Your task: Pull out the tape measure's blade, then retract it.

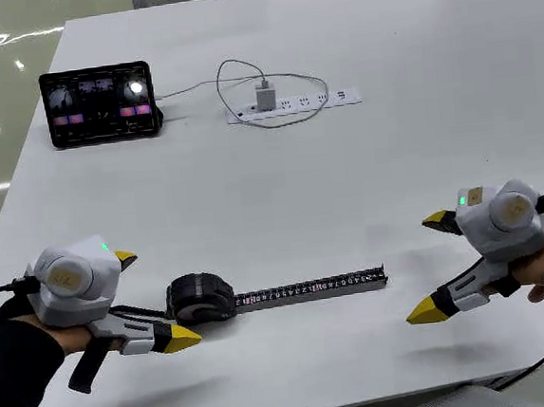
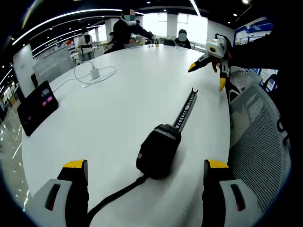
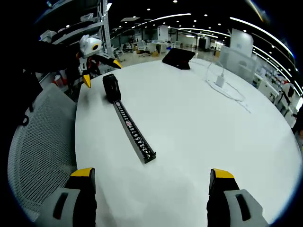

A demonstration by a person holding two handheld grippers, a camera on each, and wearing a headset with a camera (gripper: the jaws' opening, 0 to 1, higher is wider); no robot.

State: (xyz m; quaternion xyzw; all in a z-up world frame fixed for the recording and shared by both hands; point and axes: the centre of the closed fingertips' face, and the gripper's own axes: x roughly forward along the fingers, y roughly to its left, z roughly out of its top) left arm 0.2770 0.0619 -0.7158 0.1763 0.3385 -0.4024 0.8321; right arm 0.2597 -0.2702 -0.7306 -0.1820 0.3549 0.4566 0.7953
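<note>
The black tape measure (image 1: 200, 298) lies on the white table (image 1: 347, 187), near its front edge. Its blade (image 1: 313, 288) is drawn out flat to the right and ends at the hook (image 1: 383, 274). My left gripper (image 1: 157, 299) is open just left of the case. In the left gripper view, the case (image 2: 158, 150) lies a little ahead, in line with the gap of the left gripper (image 2: 146, 165), untouched. My right gripper (image 1: 428, 266) is open a short way right of the hook. Its own view has the blade's end (image 3: 147, 156) ahead of the right gripper (image 3: 152, 173).
A tablet (image 1: 99, 104) with a lit screen stands at the back left. A white power strip (image 1: 292, 105) with a charger (image 1: 266, 96) and looped cable lies at the back middle. A mesh chair (image 2: 258, 142) stands beside the table's near edge.
</note>
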